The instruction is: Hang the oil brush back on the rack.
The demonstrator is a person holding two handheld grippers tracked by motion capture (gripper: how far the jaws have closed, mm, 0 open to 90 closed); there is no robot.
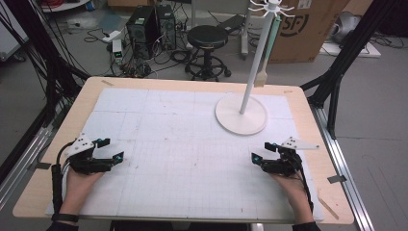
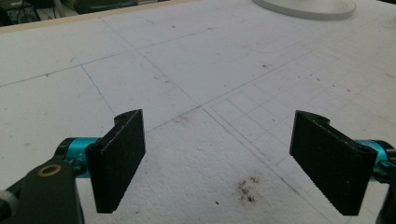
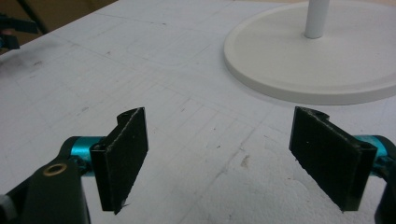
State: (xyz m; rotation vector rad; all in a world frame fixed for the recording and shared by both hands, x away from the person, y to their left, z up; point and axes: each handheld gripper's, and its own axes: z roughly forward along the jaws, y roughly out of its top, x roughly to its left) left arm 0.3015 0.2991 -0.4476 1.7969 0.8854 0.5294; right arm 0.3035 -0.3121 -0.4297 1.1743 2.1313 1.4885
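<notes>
Start of work: left gripper (image 1: 107,149) and right gripper (image 1: 262,151) rest wide open and empty on the white mat (image 1: 183,144), the white stand (image 1: 241,113) nearest the right gripper, untouched; every step remains.

Upright white stand (image 1: 241,113), far right.

White mat (image 1: 183,144) is ruled with a faint grey grid and speckled with dark smudges. Stand (image 1: 241,113) is plain white, tan paddle (image 1: 260,77) hung on it. Both grippers (image 1: 109,150) (image 1: 264,152) are done in black with teal accents. Table (image 1: 82,103) edge is shown in light wood.
</notes>
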